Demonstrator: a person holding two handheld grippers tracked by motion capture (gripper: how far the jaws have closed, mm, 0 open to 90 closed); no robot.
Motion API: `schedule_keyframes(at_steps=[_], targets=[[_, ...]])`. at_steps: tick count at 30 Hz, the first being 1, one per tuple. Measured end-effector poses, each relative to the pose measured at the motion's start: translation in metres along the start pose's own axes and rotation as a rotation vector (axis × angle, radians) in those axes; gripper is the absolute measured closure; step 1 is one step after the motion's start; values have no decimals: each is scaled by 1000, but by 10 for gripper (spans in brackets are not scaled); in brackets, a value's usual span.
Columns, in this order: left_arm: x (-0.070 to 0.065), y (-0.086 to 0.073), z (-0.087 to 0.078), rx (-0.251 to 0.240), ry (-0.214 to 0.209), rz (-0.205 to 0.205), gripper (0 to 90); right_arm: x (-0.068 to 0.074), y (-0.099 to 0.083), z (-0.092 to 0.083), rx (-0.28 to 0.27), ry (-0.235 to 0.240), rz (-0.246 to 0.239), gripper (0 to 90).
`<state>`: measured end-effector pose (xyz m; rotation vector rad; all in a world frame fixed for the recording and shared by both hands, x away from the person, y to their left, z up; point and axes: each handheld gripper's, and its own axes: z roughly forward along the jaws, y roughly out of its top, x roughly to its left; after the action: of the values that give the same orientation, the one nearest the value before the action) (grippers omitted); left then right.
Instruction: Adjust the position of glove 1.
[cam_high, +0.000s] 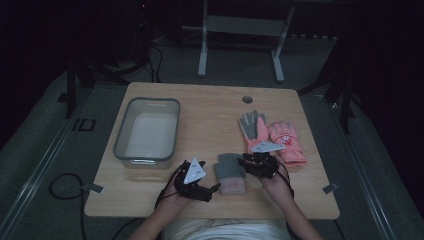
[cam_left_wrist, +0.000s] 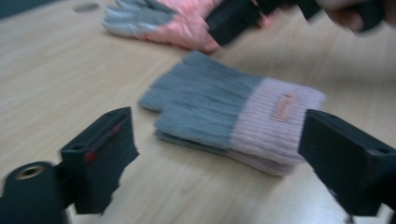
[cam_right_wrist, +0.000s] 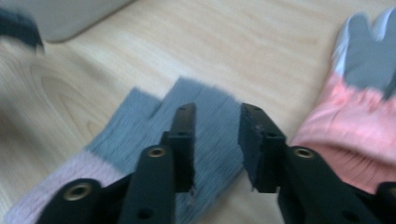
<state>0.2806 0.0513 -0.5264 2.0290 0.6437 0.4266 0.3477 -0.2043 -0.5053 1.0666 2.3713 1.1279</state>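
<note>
Knit gloves (cam_high: 231, 172) flat on counter (cam_high: 210, 107) between wide, empty left tool (cam_high: 214, 189) and part-open, empty right tool (cam_high: 246, 161) above grey fingers: risk of pinching top layer only, splitting stack.

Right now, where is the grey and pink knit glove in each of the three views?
High view: the knit glove lies near the front table edge, between the two grippers.
Left gripper view: at the middle, beyond the open jaws.
Right gripper view: lower left, under the jaws.
Shared landmark: the pink padded glove beside it.
</note>
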Motion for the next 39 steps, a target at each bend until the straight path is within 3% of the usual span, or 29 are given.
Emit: schedule_keyframes(at_steps=[1,3,5,6,11,14,18,24,27,30,33,34,35,39], targets=[[-4,2,1,12,-12,21,122,-2,3,0,-2,5,-8,621],[-9,6,4,16,-99,44,139,-10,10,2,-9,24,-12,600],[-12,8,6,21,-112,61,141,-18,16,7,-3,34,-3,593],[-20,11,11,18,-154,105,144,-21,18,10,8,37,-2,588],[-29,16,30,70,-218,169,195,-30,21,32,67,80,-4,543],[-30,16,39,101,-247,200,226,-30,17,45,103,81,-9,518],[-31,13,48,125,-254,222,259,-29,10,55,135,65,-8,489],[-27,11,49,112,-245,237,294,-32,5,61,165,64,-8,400],[-28,10,49,133,-247,267,294,-34,5,62,182,83,-1,405],[-27,10,50,143,-251,277,295,-37,5,63,188,113,35,446],[-27,10,51,145,-254,283,302,-35,5,63,198,149,46,597],[-27,10,51,145,-254,283,303,-35,5,63,198,149,46,597],[-27,9,51,148,-245,300,312,-33,6,63,203,171,52,697],[-29,9,52,152,-221,340,345,-30,5,62,196,165,39,717]])
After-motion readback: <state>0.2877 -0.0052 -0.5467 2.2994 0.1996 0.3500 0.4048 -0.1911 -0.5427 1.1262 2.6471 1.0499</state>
